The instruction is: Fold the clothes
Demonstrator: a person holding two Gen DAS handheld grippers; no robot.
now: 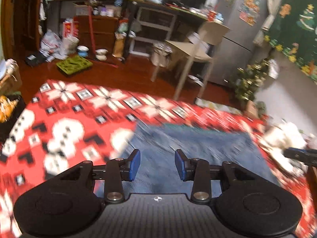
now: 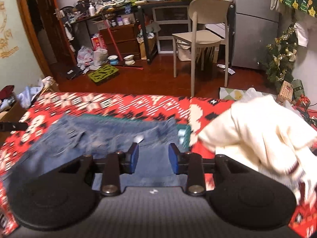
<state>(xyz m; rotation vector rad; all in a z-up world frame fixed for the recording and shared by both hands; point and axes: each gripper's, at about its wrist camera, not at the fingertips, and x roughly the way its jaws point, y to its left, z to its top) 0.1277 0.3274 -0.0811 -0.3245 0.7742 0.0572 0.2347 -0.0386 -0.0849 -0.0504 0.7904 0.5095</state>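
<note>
Two pairs of tongs, both mine, and both hang spread with nothing between the pads: the left gripper [image 1: 157, 165] and the right gripper [image 2: 153, 158] each hover above the denim garment [image 2: 111, 136], clear of it.

It lies flat on the red patterned blanket [image 1: 65, 119], roughly in the middle, already looking like a squared-off blue rectangle. I take it for jeans, though the blur in both views keeps me from being sure of seams or pockets. Something teal [image 2: 185, 136] peeps out from under its far and right edges; I cannot tell what that is. Off to the right sits a crumpled cream sweater [image 2: 255, 138], close to the denim's right edge but not on it.

Denim of this kind should be heavy for cloth and fairly stiff, so it ought to hold a crease and not slide about much on the woolly blanket. It will sag, though, if I lift it by one point only. I would pinch it at two corners of one edge, one tong at each, biting through every layer so the fold does not peel open. The sweater I expect to be soft, stretchy and floppy; best taken at the shoulders or hem, wide apart.
</note>
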